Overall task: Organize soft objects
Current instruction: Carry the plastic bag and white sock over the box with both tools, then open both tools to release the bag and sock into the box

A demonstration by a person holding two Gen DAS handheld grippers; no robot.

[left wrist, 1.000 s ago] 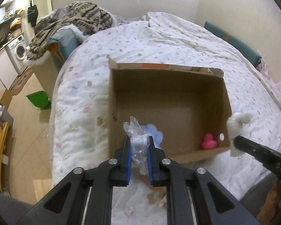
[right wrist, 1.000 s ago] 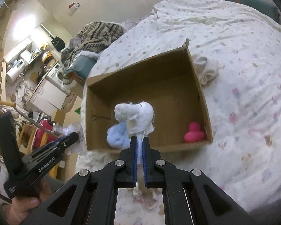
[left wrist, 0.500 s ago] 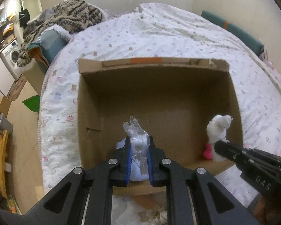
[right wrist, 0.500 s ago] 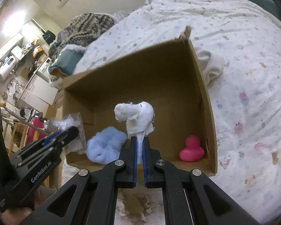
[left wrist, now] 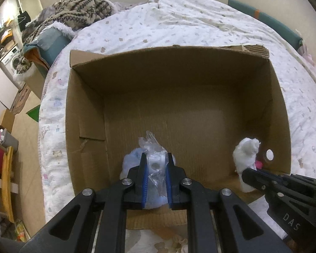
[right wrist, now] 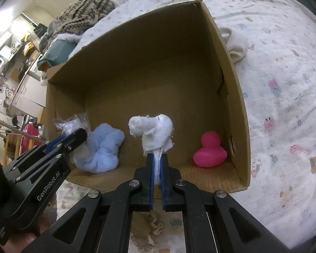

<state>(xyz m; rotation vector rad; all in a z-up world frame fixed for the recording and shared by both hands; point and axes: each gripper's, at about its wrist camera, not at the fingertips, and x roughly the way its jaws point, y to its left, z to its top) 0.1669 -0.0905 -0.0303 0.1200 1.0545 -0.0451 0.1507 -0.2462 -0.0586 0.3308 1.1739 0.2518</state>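
Observation:
An open cardboard box (left wrist: 86,105) (right wrist: 231,97) lies on a bed. My left gripper (left wrist: 155,164) is shut on a clear plastic packet with a white piece inside (left wrist: 154,160), held over the box's near left part; the packet also shows in the right wrist view (right wrist: 73,123). My right gripper (right wrist: 156,164) is shut on a white wad of cloth (right wrist: 155,132), held over the box's near edge; the wad also shows in the left wrist view (left wrist: 245,158). A light blue fluffy cloth (right wrist: 103,149) and a pink rubber duck (right wrist: 210,151) lie inside the box.
The bed has a white patterned quilt (left wrist: 179,27). A cream cloth (right wrist: 236,44) lies on the quilt beside the box's right wall. A knitted blanket pile (left wrist: 73,10) sits at the far left. Floor, a green item and furniture lie left of the bed.
Both grippers have moved forward toward and over the box, which now fills the views. Each still holds its object.

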